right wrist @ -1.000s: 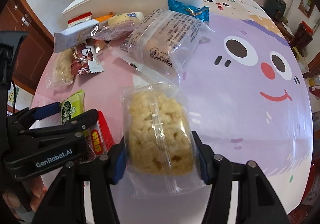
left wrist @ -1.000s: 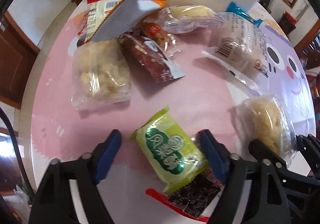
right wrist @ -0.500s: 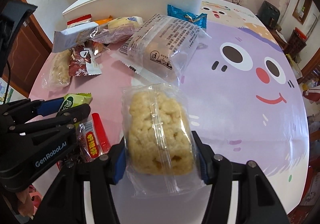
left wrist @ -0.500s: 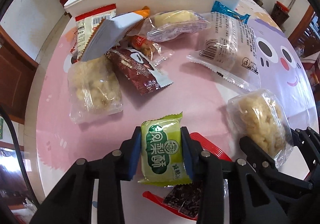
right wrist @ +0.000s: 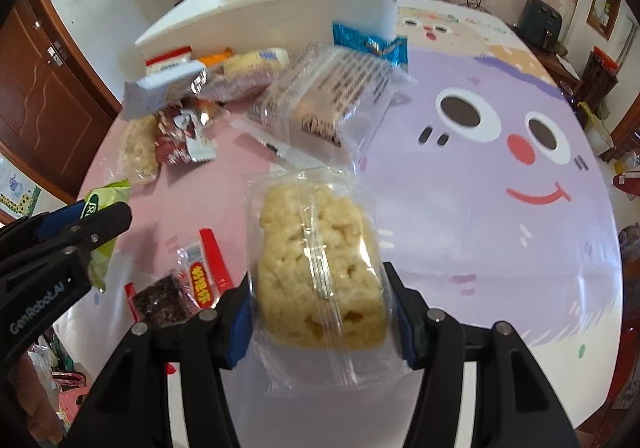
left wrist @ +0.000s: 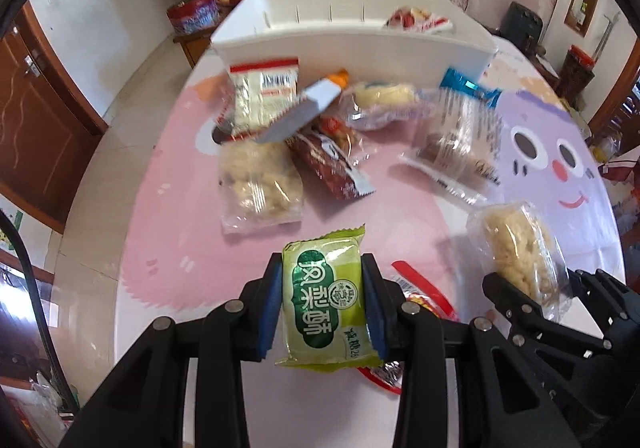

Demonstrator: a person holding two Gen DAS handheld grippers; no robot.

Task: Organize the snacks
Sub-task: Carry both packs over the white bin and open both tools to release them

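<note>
Setting: round table (left wrist: 168,216) under a pink and purple cartoon-face cloth, in a lived-in room with a brown wooden door.
Left gripper (left wrist: 323,306): blue pads clamped on the two long sides of a green foil-wrapped pastry packet (left wrist: 326,302), held clear of the cloth.
Right gripper (right wrist: 320,318): pads pressed against a clear-wrapped pale puffed-rice cake (right wrist: 318,268), likewise raised.
Beneath the grippers: a red-edged packet of dark snack (right wrist: 180,288) lies flat on the cloth.
Middle ground: a second clear-wrapped rice cake (left wrist: 260,184), a dark red wrapper (left wrist: 328,168) and a large clear printed bag (right wrist: 332,96), loosely heaped.
Far edge: white divided plastic bin (left wrist: 352,44), a few packets already inside; probable destination.
Handling, green packet: light, slippery film, crumbly contents likely; grip across the filled middle, not the crimped ends.
Handling, rice cake: light, brittle, loose wrap; squeeze gently on the cake body, since the film alone would slide.
</note>
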